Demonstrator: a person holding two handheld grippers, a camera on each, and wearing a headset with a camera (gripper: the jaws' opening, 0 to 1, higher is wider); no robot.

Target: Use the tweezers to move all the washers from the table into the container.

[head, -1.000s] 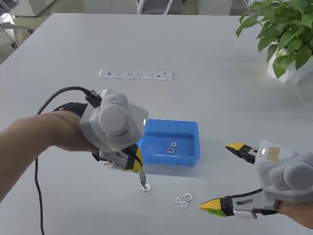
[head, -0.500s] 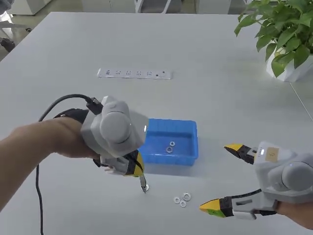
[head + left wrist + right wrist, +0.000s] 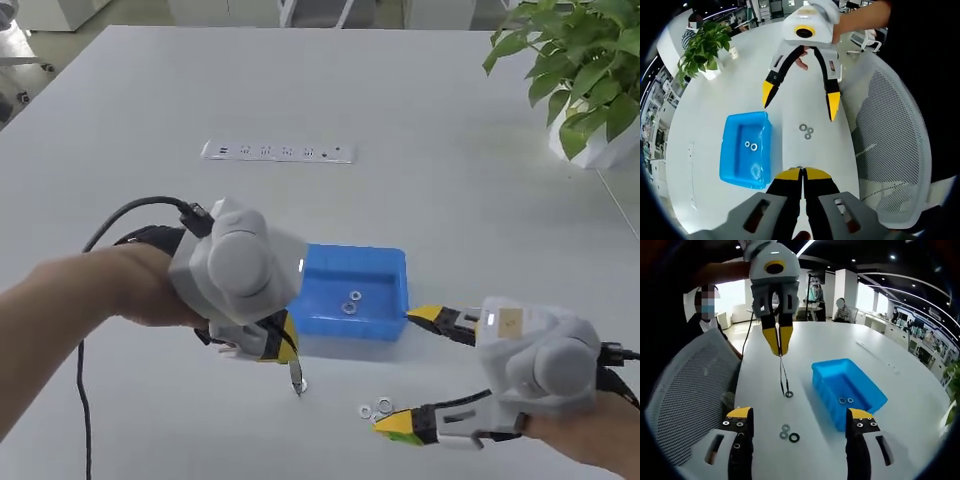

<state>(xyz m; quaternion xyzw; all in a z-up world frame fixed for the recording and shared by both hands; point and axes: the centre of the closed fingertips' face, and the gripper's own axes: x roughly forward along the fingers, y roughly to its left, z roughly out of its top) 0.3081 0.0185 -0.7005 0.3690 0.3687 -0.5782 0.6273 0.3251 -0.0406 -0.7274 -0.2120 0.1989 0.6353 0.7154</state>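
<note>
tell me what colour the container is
Bright blue. The container shows best in the head view.

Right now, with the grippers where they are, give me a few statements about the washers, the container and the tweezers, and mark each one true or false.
1. Two washers lie inside the blue container. True.
2. The right gripper is shut on the tweezers. False: it is open and holds nothing; the left gripper is shut on the tweezers.
3. Three washers lie close together on the table, outside the container. True.
4. The power strip lies between the container and the person. False: it lies beyond the container, on its far side.
5. The tweezers' tips are inside the container. False: they point down beside a single washer in front of it.
</note>
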